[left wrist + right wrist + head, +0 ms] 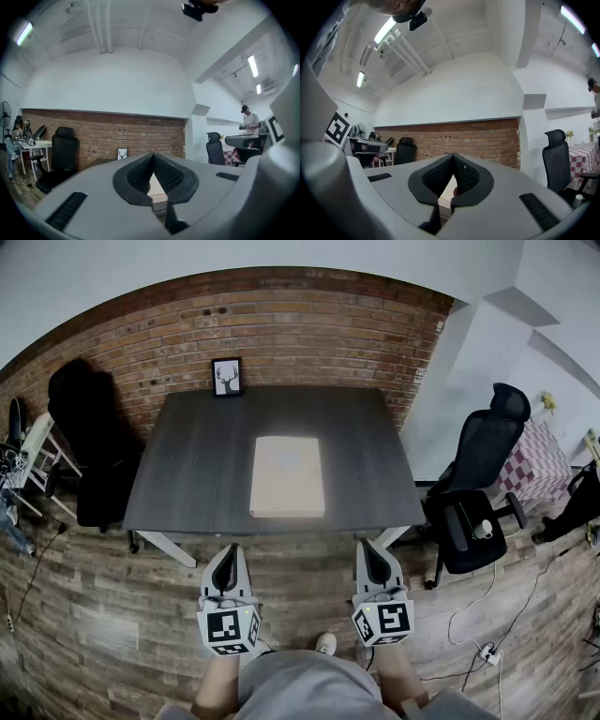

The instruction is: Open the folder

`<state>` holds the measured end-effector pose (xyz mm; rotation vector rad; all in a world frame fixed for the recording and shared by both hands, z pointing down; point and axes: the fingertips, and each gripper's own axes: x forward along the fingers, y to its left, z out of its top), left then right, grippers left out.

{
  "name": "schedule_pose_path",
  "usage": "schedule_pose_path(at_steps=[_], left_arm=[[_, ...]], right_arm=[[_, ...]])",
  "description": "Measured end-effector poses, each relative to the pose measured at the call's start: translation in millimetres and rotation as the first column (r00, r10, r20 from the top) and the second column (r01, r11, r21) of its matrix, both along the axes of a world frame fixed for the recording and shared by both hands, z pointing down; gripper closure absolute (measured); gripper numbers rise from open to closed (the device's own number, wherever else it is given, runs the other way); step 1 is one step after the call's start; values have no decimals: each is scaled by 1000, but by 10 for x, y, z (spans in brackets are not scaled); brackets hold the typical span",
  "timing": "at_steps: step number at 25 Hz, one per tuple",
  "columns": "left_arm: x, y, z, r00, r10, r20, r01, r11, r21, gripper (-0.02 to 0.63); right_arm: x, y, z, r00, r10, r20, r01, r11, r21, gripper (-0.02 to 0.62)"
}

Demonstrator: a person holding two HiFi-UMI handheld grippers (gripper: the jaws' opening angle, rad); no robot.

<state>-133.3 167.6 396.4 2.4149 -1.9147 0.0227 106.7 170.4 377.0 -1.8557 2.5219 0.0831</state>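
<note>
Left gripper [227, 551] jaws were shut tip to tip w/ nothing btw them; right gripper [365, 547] the same, empty. Both were held level, side by side, pointing at the table [187, 465], just short of its near edge, not touching it. Folder [287, 476] lay flat & closed mid-table, reaching its near edge, apart from both grippers.

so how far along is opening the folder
Nothing done yet: the folder lies closed and flat on the table. In hand: nothing; the left claw and right claw are both shut, empty and short of the table's near edge. Left: reach in, lift the cover.
</note>
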Motion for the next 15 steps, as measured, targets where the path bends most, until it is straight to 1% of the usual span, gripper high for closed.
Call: schedule_pose_path(at_steps=[5,15], left_arm=[[20,-18,20,1000,-2,-5,2,1000,-6,604],[114,8,5,1000,0,15,0,1000,-6,605]], right_arm=[[6,-15,13,1000,-1,2,1,1000,-2,597],[61,15,31,1000,-11,4,11,1000,6,597]])
